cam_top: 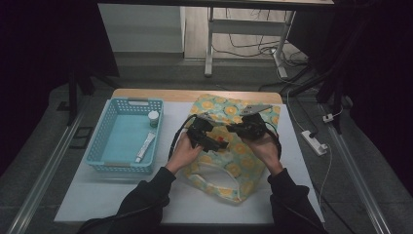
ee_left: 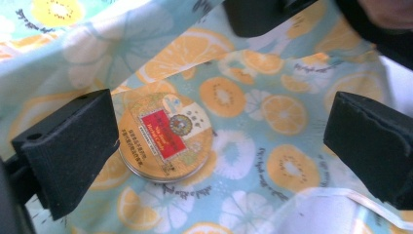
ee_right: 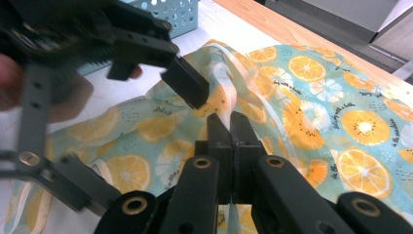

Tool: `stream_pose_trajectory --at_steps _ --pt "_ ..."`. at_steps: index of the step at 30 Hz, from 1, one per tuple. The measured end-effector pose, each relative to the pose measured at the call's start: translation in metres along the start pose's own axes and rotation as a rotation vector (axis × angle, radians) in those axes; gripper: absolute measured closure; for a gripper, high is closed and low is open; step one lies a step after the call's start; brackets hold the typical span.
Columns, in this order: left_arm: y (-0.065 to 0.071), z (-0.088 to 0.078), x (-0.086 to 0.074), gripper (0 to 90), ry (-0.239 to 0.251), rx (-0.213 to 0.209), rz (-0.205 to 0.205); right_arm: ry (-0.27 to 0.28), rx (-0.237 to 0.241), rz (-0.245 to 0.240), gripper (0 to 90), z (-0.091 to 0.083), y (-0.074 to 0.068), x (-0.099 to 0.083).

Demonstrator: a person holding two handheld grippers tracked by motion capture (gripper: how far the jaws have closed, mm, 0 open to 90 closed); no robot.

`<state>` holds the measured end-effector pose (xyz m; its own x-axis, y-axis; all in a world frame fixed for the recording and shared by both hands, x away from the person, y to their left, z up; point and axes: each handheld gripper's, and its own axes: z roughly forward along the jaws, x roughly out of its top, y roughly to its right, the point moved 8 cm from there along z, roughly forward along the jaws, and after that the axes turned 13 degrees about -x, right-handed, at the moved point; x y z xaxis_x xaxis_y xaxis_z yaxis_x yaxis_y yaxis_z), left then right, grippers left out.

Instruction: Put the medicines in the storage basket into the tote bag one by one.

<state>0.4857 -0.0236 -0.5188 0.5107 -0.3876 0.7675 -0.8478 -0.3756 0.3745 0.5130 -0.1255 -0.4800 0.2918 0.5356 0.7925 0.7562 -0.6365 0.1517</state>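
One white table top [cam_top: 97, 195] carried everything, with a strip of bare wood along its far edge. On it lay one turquoise cloth bag printed with orange and kiwi slices [cam_top: 243, 168], the largest of the loose things; its long axis ran from the far edge towards the person, slanting a little to the right, and its pale webbing handles lay at the near end. To its left, apart from it, stood one light-blue perforated plastic basket [cam_top: 111, 146], long side running away from the person. Two things lay in the basket: one white tube [cam_top: 145, 146] along the right wall, its length following the basket's, and one small white-lidded jar [cam_top: 153, 117] in the far right corner.

Two hand-held black grippers worked over the bag. The left gripper [ee_left: 219, 141] had its jaws spread wide with nothing between the pads. Below them, inside the bag, rested one round flat tin with a yellow lid and a red label [ee_left: 165, 137], lying flat on the printed cloth, lid up. The right gripper [ee_right: 229, 134] had its jaws pressed together, pinching a fold of the bag's fabric at the opening and holding that edge raised. In the right gripper view, the left gripper stood close on the left.
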Motion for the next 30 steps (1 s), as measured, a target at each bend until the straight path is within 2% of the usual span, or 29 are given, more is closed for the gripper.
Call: stream_pose_trajectory --at_steps 9,16,24,30 --pt "0.006 -0.029 -0.002 0.0 0.009 -0.001 0.005 0.003 0.001 -0.005 89.5 0.0 -0.002 0.001" --pt "0.003 -0.055 -0.008 0.0 0.011 -0.005 -0.001 -0.002 -0.001 -0.008 89.5 0.001 -0.002 0.0" --pt "-0.008 -0.085 -0.02 0.0 0.012 0.053 -0.02 -0.004 -0.001 -0.011 89.5 0.001 -0.002 0.0" --pt "-0.017 -0.107 -0.028 0.0 0.031 0.108 -0.053 -0.007 0.0 -0.011 89.5 0.002 -0.003 -0.001"
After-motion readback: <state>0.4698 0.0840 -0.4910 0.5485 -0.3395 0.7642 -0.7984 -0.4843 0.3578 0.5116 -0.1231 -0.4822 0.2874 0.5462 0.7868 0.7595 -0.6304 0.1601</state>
